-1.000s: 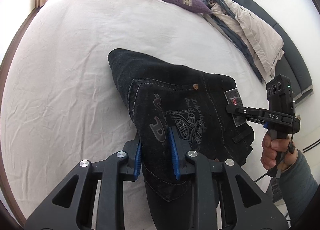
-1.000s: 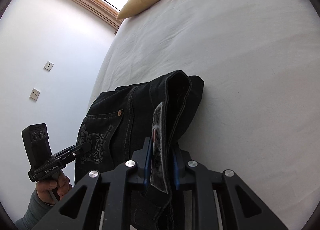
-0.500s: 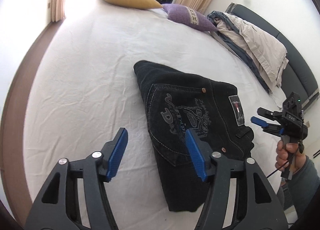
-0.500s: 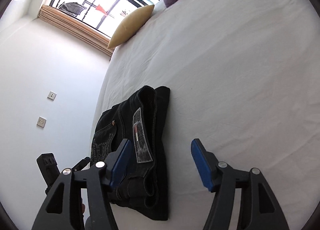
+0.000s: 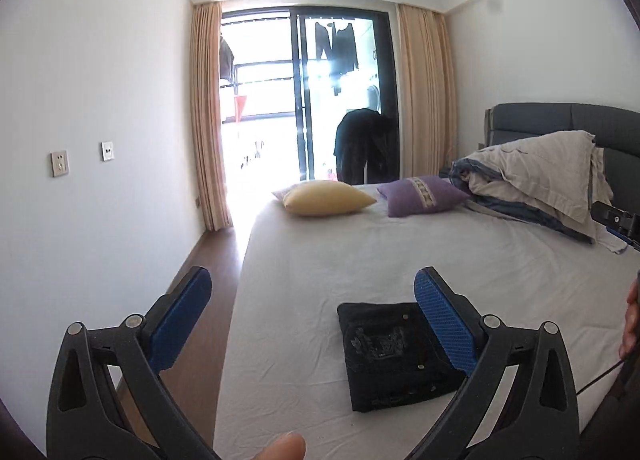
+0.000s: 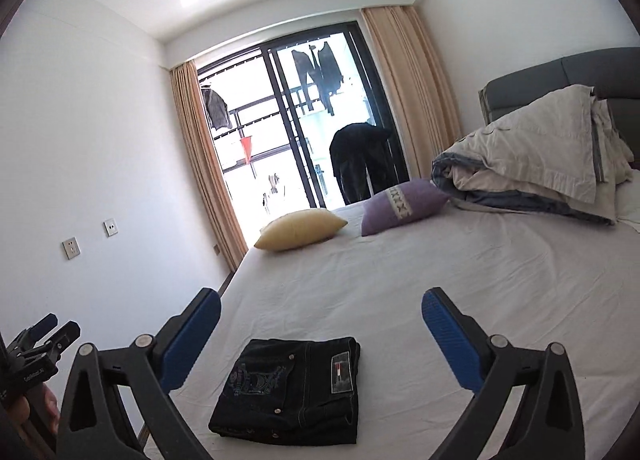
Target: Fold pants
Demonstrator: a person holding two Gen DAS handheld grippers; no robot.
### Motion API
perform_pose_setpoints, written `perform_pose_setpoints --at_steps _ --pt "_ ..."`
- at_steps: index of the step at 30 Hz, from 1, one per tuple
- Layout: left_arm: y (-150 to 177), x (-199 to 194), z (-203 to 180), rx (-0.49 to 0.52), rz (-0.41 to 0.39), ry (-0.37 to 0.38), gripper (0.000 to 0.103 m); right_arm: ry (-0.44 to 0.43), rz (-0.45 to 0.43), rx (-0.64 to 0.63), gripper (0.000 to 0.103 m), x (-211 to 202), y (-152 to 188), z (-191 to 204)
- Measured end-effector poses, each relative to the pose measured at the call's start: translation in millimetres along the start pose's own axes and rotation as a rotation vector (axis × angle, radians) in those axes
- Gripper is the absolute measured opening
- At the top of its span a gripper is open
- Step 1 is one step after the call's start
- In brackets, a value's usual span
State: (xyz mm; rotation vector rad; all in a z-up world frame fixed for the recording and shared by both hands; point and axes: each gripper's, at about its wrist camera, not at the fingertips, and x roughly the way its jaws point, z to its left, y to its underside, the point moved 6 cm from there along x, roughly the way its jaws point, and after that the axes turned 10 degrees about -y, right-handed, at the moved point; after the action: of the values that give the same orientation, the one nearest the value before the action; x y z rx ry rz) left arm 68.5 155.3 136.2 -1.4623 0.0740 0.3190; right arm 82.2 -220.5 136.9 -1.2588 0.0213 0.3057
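Observation:
The black jeans (image 5: 392, 356) lie folded in a compact rectangle on the white bed sheet (image 5: 400, 252), near the bed's near edge. They also show in the right wrist view (image 6: 292, 388), with a back pocket print and a waist label facing up. My left gripper (image 5: 316, 316) is open and empty, raised well above and back from the jeans. My right gripper (image 6: 320, 332) is open and empty too, held above and behind the jeans. Neither gripper touches the cloth.
A yellow pillow (image 5: 326, 198) and a purple pillow (image 5: 420, 196) lie at the far end of the bed. A bundled duvet (image 5: 536, 176) is piled by the grey headboard (image 5: 560, 116). Wooden floor (image 5: 204, 300) runs along the bed's left side below a white wall.
Both grippers let go of the jeans, opened wide and pulled up and back. The folded jeans stay flat on the bed and now look small and far.

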Motion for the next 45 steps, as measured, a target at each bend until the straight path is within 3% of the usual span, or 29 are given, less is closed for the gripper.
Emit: perform_pose_setpoints --at_steps 2,7,10,13,18,26,45 --pt "-14 -17 1 -0.014 -0.016 0.019 0.103 0.017 -0.045 0.001 0.103 -15 -19 11" --pt "-10 -26 -5 -0.022 0.101 0.016 0.103 0.030 -0.072 -0.060 0.103 -44 -37 39" --pt "18 -18 -15 -0.009 0.220 -0.015 0.103 0.060 -0.010 -0.088 0.103 -43 -23 51" --pt "53 -3 -27 -0.004 0.354 -0.005 0.103 0.107 0.113 -0.130 0.103 -28 3 55" --pt "99 10 -40 0.045 0.475 -0.012 0.103 0.123 0.251 -0.061 0.103 -9 47 46" --pt "127 32 -52 0.066 0.541 0.008 0.103 0.163 0.394 -0.037 0.103 8 94 43" --pt "140 42 -64 0.067 0.603 0.029 0.103 0.148 0.466 -0.057 0.103 18 118 57"
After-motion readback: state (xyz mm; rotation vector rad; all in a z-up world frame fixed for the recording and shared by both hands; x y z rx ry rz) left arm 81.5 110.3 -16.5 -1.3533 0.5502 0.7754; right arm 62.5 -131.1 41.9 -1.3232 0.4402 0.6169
